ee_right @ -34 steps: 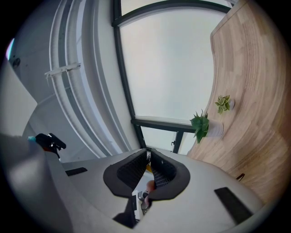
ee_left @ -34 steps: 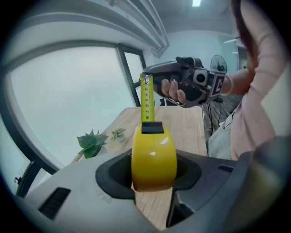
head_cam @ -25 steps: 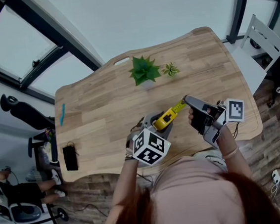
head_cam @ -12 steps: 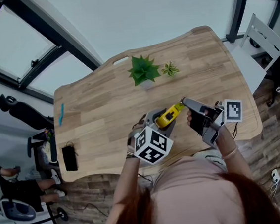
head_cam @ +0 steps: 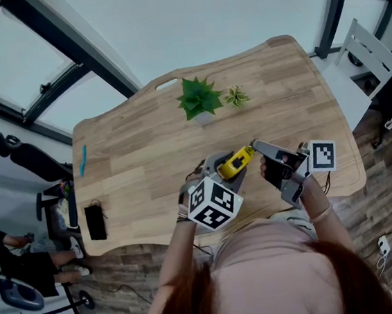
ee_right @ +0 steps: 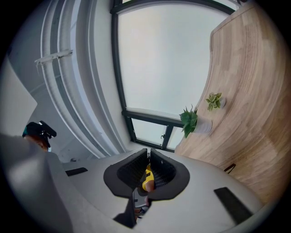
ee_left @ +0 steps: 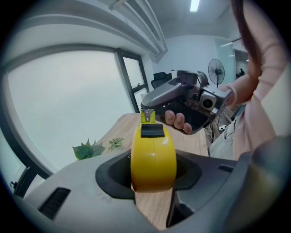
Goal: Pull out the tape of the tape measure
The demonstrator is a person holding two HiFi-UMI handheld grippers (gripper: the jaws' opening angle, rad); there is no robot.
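tape measure (ee_left: 153, 154), a yellow case, sits upright between the jaws of the left claw (ee_left: 152, 172), which are closed against its two flat sides; it is held over the bench (head_cam: 146, 144) near the middle of the near edge. whether the case touches the wood i cannot tell. the black lock faces up and away, and only a short bit of tape (ee_left: 147, 116) shows at the mouth.

the right claw (ee_right: 149, 157) comes in from the right-hand side of the bench, a hand (ee_left: 178, 121) wrapped around its body. its jaws are nearly together, pinched on the yellow end of the tape, which shows in the narrow slit between the pads. in the head view its tips meet the case just beyond the left claw's jaws, so the two claws sit almost nose to nose.

toward the far edge stand a large green plant (head_cam: 199, 100) and, just beside it, a small plant (head_cam: 237, 98). a thin blue thing (head_cam: 83, 160) lies near the left edge, and a black thing (head_cam: 95, 221) lies by the near left corner.
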